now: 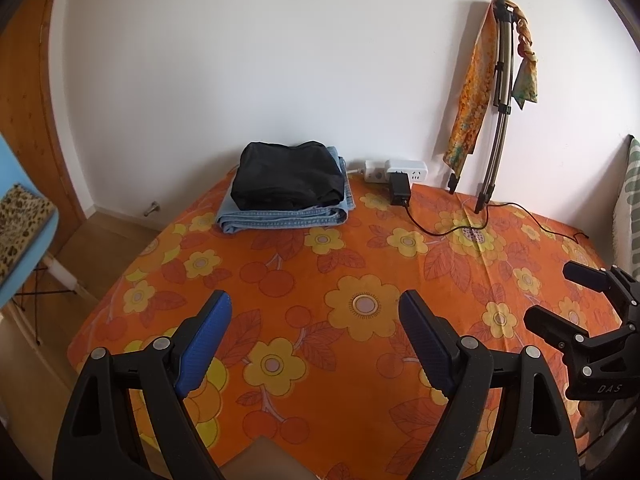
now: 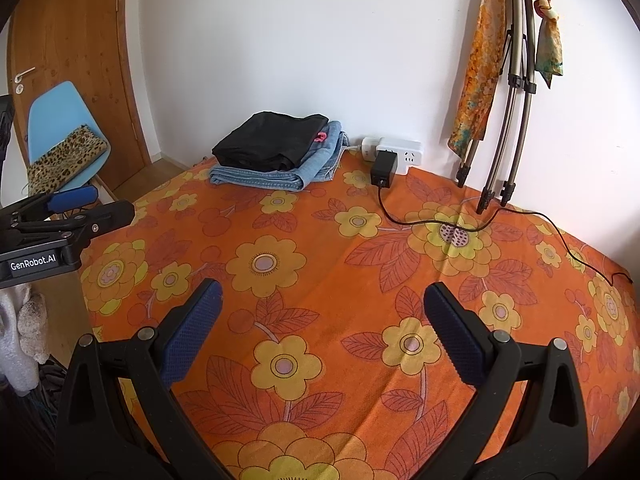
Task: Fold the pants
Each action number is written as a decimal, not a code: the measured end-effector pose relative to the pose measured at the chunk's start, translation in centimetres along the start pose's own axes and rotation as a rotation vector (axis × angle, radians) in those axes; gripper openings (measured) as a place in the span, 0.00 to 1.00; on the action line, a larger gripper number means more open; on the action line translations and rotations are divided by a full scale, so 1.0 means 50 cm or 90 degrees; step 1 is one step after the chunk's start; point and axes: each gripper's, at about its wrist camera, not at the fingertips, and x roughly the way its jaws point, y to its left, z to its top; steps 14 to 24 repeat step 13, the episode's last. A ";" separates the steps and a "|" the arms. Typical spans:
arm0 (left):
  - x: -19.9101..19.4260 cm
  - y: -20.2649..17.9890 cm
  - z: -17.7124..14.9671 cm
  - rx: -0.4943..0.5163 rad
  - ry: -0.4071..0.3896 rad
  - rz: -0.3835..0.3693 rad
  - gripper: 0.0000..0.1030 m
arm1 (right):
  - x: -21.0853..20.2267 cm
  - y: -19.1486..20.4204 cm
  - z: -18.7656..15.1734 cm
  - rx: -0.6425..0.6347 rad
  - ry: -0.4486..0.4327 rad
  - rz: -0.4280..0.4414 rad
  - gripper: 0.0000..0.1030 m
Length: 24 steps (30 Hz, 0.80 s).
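Note:
Folded black pants lie on top of folded blue jeans, stacked at the far edge of the table against the wall. An orange flowered cloth covers the table. My left gripper hovers open over the near part of the cloth, nothing between its blue pads. My right gripper is open too, with nothing between its pads, also over the near cloth. Each gripper shows at the side of the other's view: the right one, the left one.
A white power strip with a black adapter sits by the wall; its cable trails right across the cloth. A folded tripod with scarves leans on the wall. A blue chair stands left.

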 end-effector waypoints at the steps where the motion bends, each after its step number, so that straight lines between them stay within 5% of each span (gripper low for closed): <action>1: 0.000 0.000 0.000 -0.001 0.000 0.000 0.83 | 0.000 0.000 0.000 0.000 0.000 0.000 0.99; 24: 0.004 0.000 -0.003 -0.007 0.006 -0.007 0.83 | -0.001 -0.002 -0.001 -0.002 -0.001 0.000 0.99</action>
